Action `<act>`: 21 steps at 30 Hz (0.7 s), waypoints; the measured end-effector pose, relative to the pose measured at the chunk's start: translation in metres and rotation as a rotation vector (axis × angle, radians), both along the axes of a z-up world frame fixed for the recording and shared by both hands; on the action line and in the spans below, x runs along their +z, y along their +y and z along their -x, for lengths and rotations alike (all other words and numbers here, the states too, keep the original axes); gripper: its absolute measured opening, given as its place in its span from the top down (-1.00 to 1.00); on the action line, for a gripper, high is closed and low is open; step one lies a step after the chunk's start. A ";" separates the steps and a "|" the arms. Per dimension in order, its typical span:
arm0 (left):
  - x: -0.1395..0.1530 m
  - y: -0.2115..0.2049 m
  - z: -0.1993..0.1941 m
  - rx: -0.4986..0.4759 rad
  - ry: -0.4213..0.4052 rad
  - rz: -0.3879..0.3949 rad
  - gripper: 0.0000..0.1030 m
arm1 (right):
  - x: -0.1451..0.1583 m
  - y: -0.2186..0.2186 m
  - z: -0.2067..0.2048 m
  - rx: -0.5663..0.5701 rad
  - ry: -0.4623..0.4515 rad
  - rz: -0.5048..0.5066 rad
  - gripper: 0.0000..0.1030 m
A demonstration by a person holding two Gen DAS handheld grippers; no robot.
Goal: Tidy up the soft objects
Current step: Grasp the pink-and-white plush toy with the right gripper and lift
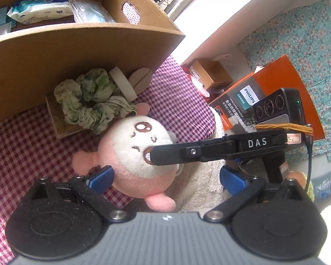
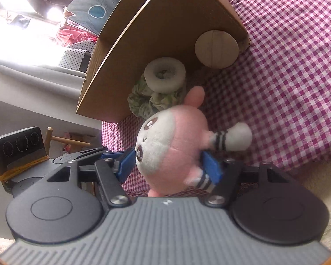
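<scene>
I am clamping my right gripper (image 2: 168,163) on the round pink-and-white plush toy (image 2: 172,148), left gripper (image 1: 165,176) gaping, with the crumpled green fabric scrunchie (image 1: 92,101) waiting outside the brown cardboard box (image 1: 77,50).

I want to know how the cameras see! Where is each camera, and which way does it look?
Left wrist: sits on the left hand-held gripper, looking down at the plush on the checked cloth, the scrunchie and box; its blue fingers and the right hand-held gripper's finger show.
Right wrist: sits on the right hand-held gripper, looking down at the plush between its fingers; the left hand-held gripper shows at left.
Shared: plush, scrunchie, box, cloth.
</scene>
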State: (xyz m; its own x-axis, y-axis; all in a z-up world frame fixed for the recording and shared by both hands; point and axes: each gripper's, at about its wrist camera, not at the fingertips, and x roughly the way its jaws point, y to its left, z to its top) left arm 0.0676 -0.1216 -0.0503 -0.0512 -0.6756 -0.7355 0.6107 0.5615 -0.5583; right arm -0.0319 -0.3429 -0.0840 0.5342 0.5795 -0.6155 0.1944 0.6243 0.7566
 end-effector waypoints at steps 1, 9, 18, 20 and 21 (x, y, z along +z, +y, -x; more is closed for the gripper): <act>-0.004 0.000 -0.002 0.013 0.011 -0.012 -0.99 | -0.003 -0.001 -0.001 -0.006 0.011 -0.001 -0.32; -0.019 0.005 -0.009 0.016 0.041 -0.024 -0.99 | 0.002 -0.005 0.001 -0.020 0.046 0.002 -0.35; -0.027 -0.006 -0.018 0.019 0.042 -0.018 -0.97 | -0.013 -0.006 -0.009 -0.070 0.063 -0.072 -0.36; -0.026 -0.006 -0.017 0.021 0.038 -0.016 -0.96 | -0.015 -0.004 -0.009 -0.074 0.057 -0.079 -0.34; -0.025 -0.006 -0.016 0.019 0.036 -0.013 -0.96 | -0.014 -0.003 -0.008 -0.074 0.053 -0.077 -0.32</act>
State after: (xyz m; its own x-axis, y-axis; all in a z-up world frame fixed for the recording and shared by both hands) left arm 0.0837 -0.1277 -0.0750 -0.0653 -0.6671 -0.7421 0.5794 0.5801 -0.5725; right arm -0.0241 -0.3461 -0.0982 0.5450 0.5862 -0.5995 0.2790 0.5475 0.7889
